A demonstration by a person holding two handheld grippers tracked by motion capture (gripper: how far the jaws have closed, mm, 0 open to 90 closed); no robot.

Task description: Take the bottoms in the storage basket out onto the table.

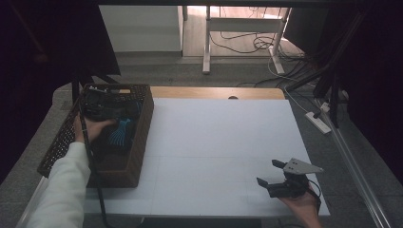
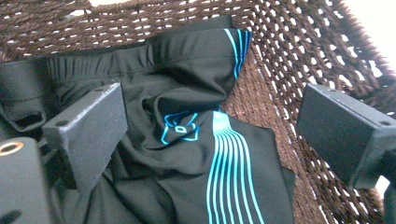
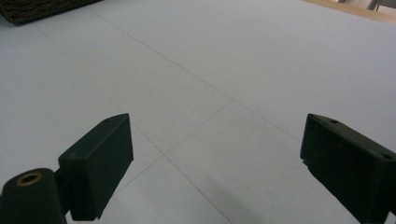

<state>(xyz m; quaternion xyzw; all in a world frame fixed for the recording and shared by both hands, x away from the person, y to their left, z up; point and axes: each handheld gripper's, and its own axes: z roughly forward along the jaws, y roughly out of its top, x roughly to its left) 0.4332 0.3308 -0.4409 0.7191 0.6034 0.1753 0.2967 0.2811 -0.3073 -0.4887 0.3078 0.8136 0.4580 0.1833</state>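
Observation:
A dark woven basket [image 1: 141,137] stands at the table's left side and holds a black garment with turquoise stripes [image 1: 119,133]. In the left gripper view the garment [image 2: 196,154] lies crumpled on the basket's wicker floor [image 2: 289,60], with an elastic waistband at the top. My left gripper [image 2: 210,126] hovers just above the cloth, jaws wide apart and nothing between them. In the high view my left gripper [image 1: 102,107] is inside the basket. My right gripper [image 1: 270,173] rests low over the white table near the front right corner, open and empty. Its jaws [image 3: 215,163] frame bare white tabletop.
The white table surface [image 1: 214,142] spreads between the basket and the right gripper, with a wooden strip [image 1: 214,92] along its far edge. Beyond the table lie cables, a power strip [image 1: 319,122] and a white desk frame [image 1: 237,28]. A basket corner [image 3: 37,9] shows far left.

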